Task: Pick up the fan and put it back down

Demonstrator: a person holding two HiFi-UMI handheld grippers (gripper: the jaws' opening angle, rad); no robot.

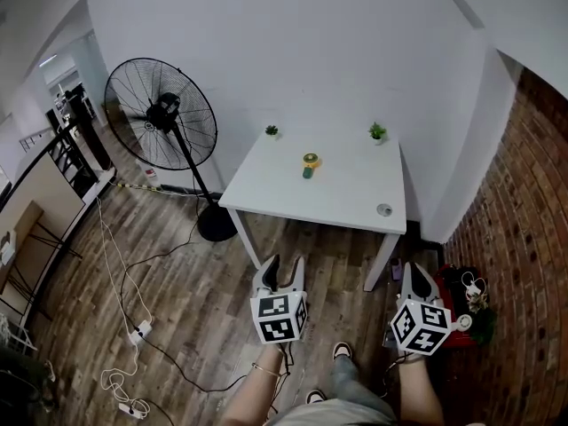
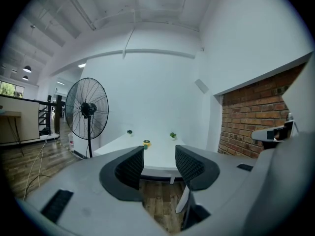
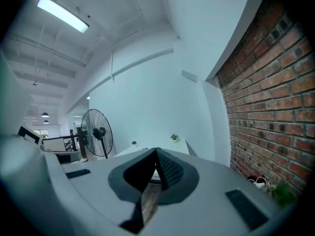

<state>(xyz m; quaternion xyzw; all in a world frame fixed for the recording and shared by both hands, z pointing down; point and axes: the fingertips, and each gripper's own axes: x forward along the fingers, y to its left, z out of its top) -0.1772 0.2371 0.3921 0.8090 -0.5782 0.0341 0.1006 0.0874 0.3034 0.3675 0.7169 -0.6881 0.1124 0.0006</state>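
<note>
— Closest in, what sits under the head camera?

— Two forearms, each carrying a gripper with a marker cube. The left gripper and the right gripper both hang over the wooden floor, with a shoe below and between them.

— And the room, from the left?

— White cables and a power strip trail across the boards. Next comes a black pedestal fan, its round base on the floor just beside the front left corner of a white table. A plain white wall runs behind both, and a brick wall closes the right side.

— What's on the tabletop?

— A small potted plant stands at the back left. The little yellow-and-green fan stands upright near the middle, touching nothing else. A second potted plant is at the back right, and a grey round disc lies near the front right corner.

— How are the hands posed?

— Both grippers point toward the table, close to level. They stop short of its front edge, well apart from the little fan. The left gripper's jaws stand spread, with only floor and the table's edge showing between them. The right gripper's jaws are pressed together tip to tip, pinching nothing.
</note>
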